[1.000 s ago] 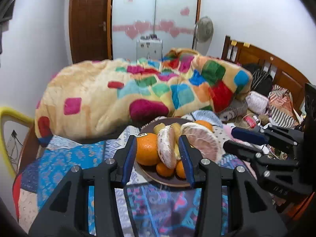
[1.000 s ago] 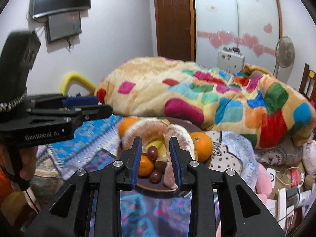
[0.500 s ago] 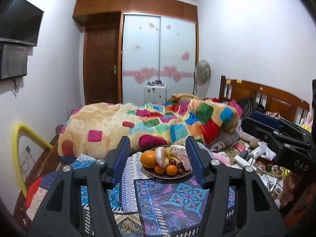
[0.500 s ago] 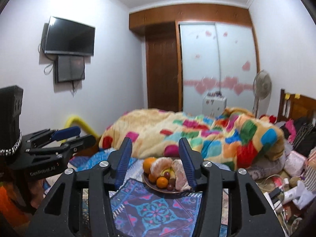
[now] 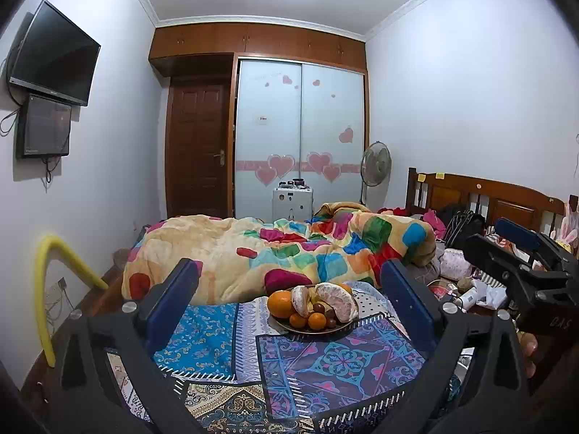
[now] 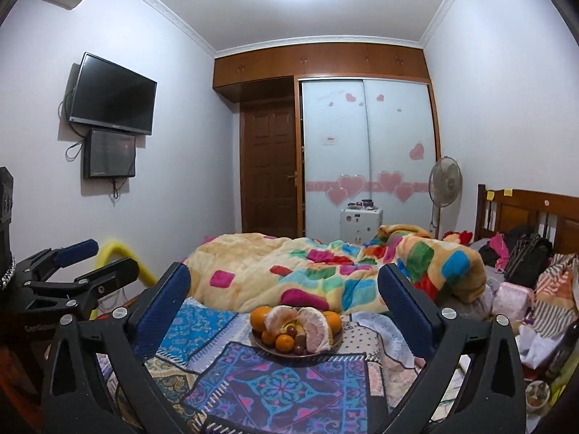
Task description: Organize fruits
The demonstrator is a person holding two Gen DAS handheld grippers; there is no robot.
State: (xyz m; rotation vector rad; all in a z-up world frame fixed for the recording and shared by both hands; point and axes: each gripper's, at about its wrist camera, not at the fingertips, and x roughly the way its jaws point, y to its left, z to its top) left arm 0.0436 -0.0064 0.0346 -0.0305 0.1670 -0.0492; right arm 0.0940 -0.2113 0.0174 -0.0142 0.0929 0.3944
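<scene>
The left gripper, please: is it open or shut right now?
Open: the left gripper has its blue pads spread wide, nothing between them.

Left claw [image 5: 289,303]: we see black angular arms, each carrying a long blue pad on its inner face.
Left claw hardware: round silver screws sit at the arm joints.
Right claw [image 6: 284,298]: we get the same build here, black frame with textured blue pads.
Markings: white lettering "DAS" shows on the right claw's body in the left view, and partly cut-off white lettering on the left claw's in the right view.
Skin: fingertips [image 5: 526,343] show below the right claw's body.
</scene>
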